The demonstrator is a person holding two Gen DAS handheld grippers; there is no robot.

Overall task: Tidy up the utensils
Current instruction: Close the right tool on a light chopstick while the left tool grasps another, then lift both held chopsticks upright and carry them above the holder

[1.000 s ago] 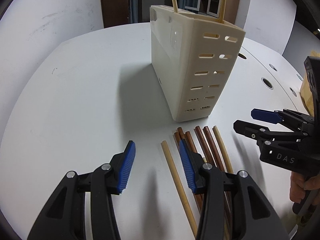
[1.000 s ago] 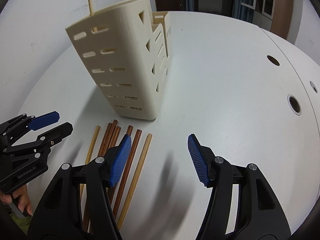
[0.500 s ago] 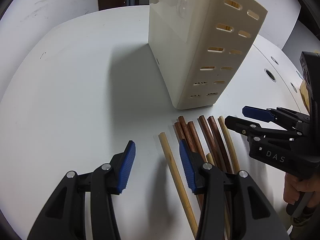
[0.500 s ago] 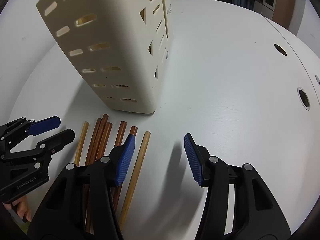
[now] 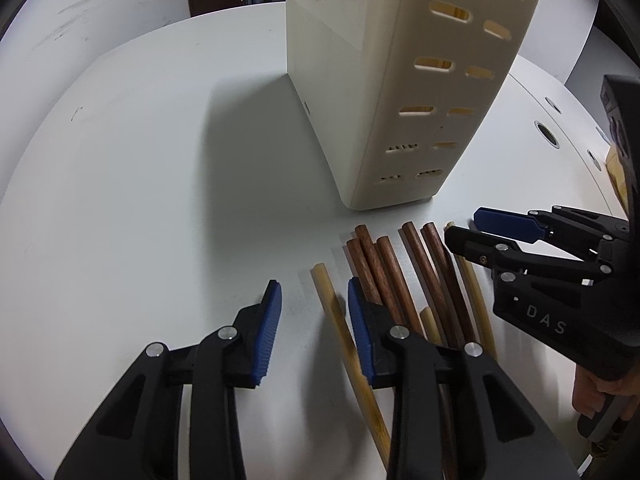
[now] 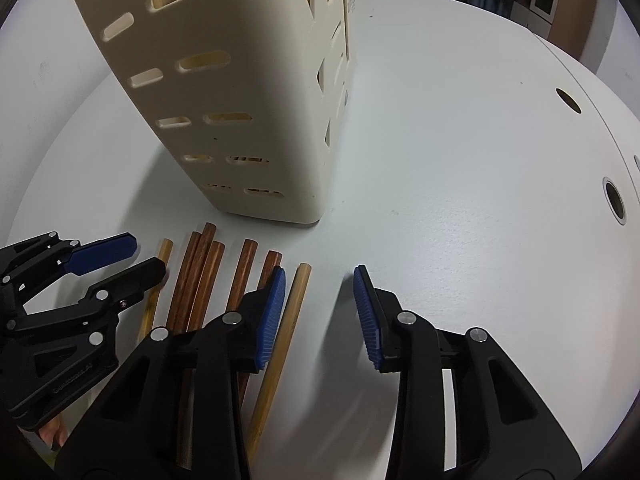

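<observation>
brown and pale chopsticks (image 5: 404, 276) lie side by side on the white bench (image 5: 160, 184), just before a cream slotted holder (image 5: 404, 92). left gripper (image 5: 314, 316) and right gripper (image 6: 320, 304) tilt down over them, jaws apart but just narrowed, each straddling an outer pale stick, lower than before.

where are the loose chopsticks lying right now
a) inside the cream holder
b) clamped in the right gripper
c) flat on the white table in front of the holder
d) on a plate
c: the chopsticks lie side by side flat on the white table just in front of the cream holder, and neither gripper's pads press on one.
</observation>
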